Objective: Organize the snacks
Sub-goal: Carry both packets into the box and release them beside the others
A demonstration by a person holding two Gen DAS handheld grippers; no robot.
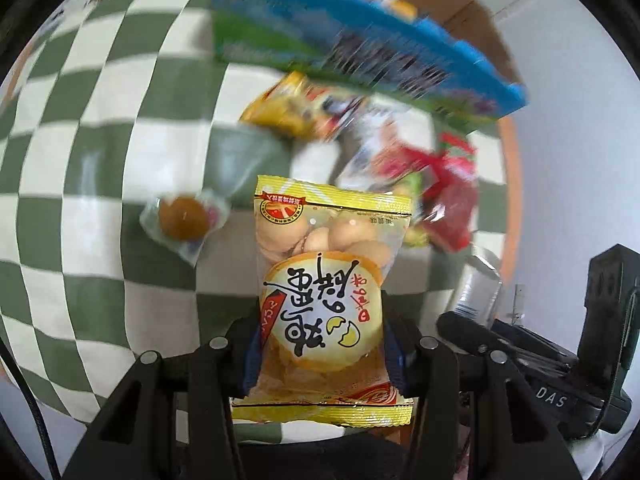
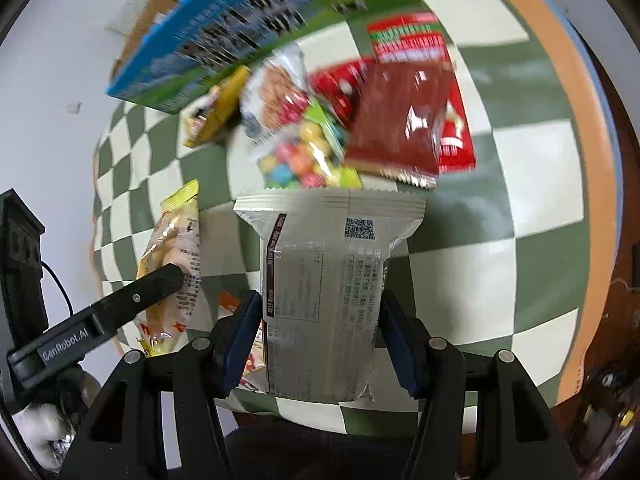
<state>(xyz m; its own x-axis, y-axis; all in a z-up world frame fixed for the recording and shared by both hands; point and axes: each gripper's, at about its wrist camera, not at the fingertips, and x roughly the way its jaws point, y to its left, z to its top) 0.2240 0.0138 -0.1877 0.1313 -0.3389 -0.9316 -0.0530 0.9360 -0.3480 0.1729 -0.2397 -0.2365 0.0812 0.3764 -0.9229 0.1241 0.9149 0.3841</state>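
Yellow snack pack sits clamped between the fingers of the left hand-held gripper, above the checked worktop. Only the left cam shows a round brown sweet in clear wrap, just left of the pack. Right cam only — right hand-held gripper is closed on a white packet, w/ a bag of coloured candies and a red packet beyond it, blue-green box behind.

Blue-green box print perhaps motion-blurred
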